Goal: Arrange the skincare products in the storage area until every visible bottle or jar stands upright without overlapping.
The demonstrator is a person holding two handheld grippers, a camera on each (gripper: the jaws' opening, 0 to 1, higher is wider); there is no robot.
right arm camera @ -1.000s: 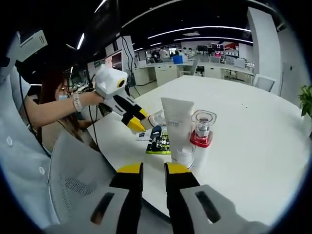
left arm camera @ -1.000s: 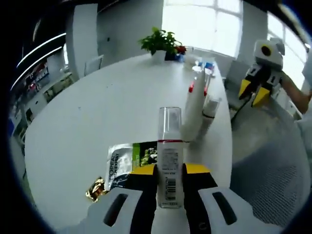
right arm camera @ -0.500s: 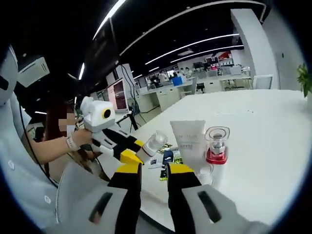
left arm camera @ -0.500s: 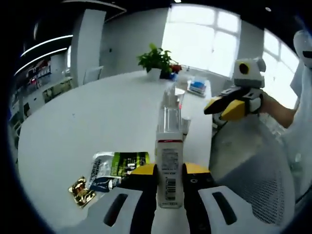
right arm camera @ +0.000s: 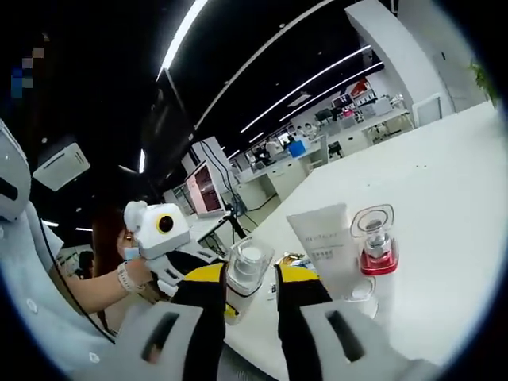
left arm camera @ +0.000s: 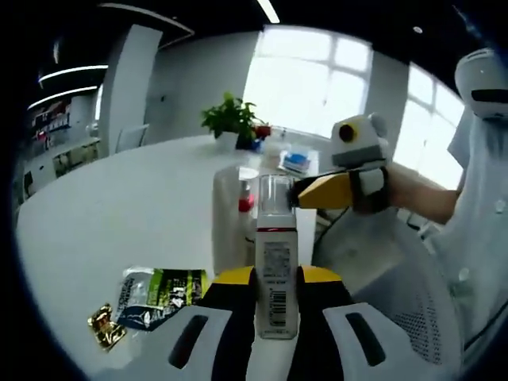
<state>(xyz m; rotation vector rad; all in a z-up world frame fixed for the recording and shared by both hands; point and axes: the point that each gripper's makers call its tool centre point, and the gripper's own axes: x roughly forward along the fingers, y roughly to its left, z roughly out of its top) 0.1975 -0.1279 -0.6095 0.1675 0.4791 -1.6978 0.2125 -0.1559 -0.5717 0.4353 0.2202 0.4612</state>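
My left gripper (left arm camera: 276, 274) is shut on a white bottle (left arm camera: 276, 278) with a barcode label, held upright, its clear cap (left arm camera: 275, 195) on top. My right gripper (left arm camera: 317, 190) comes in from the right, its yellow jaws level with that cap. In the right gripper view the clear cap (right arm camera: 248, 266) sits between the spread jaws of my right gripper (right arm camera: 252, 274); whether they touch it is unclear. The left gripper (right arm camera: 163, 234) is behind it in a person's hand. A white tube (right arm camera: 324, 248) and a red pump bottle (right arm camera: 375, 242) stand upright on the white table (right arm camera: 444, 198).
Flat sachets (left arm camera: 163, 290) and a gold packet (left arm camera: 103, 325) lie on the table's near left. A potted plant (left arm camera: 230, 119) stands at the far side. A mesh chair (left arm camera: 389, 294) and a person in white (left arm camera: 476, 198) are on the right.
My right gripper has closed in on the held bottle and its jaws have spread, so the cap now lies between them. Both cameras have shifted; the left gripper still holds the bottle.
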